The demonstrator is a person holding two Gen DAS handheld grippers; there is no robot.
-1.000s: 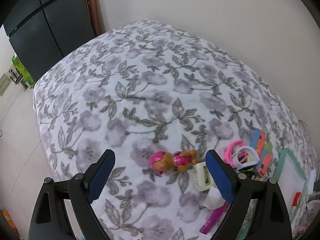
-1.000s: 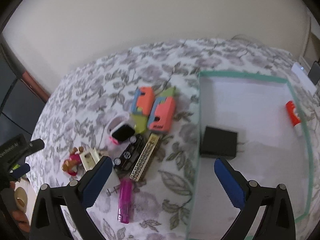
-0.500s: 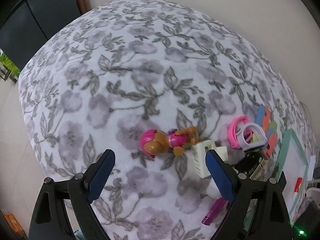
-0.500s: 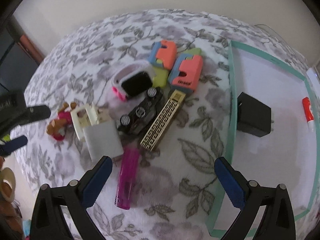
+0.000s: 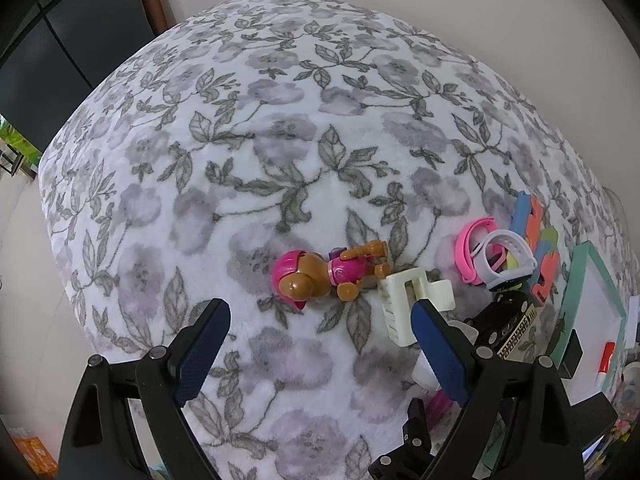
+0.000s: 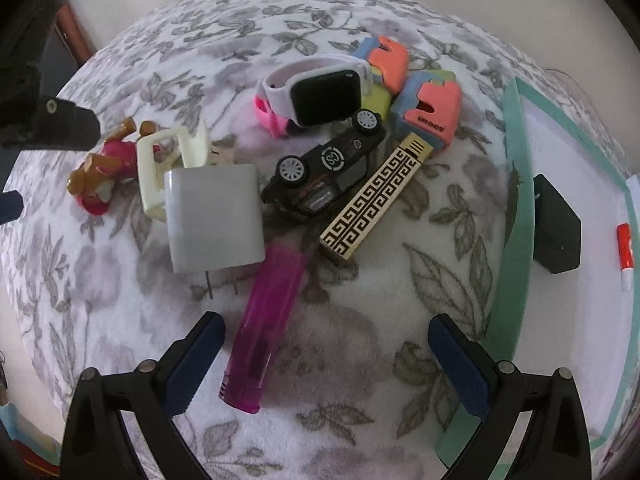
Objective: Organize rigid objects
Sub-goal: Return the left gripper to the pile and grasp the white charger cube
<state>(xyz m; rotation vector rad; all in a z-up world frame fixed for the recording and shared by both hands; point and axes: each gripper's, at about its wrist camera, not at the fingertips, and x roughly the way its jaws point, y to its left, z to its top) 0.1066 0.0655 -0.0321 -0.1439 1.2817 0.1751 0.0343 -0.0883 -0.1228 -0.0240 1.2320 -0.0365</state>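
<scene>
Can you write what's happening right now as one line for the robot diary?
left gripper: open, above toy pup | right gripper: open, over pink lighter | tray: black charger, red-capped tube

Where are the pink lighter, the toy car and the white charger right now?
pink lighter (image 6: 267, 322): right wrist view, middle of its clear pink body.
toy car (image 6: 328, 168): right wrist view, black underside between the wheels.
white charger (image 6: 214, 218): right wrist view, centre of its flat white face.

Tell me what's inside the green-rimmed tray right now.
Inside the tray are a black charger and a red-and-white tube. Its near wall and the picture's edge hide the rest of the floor.
</scene>
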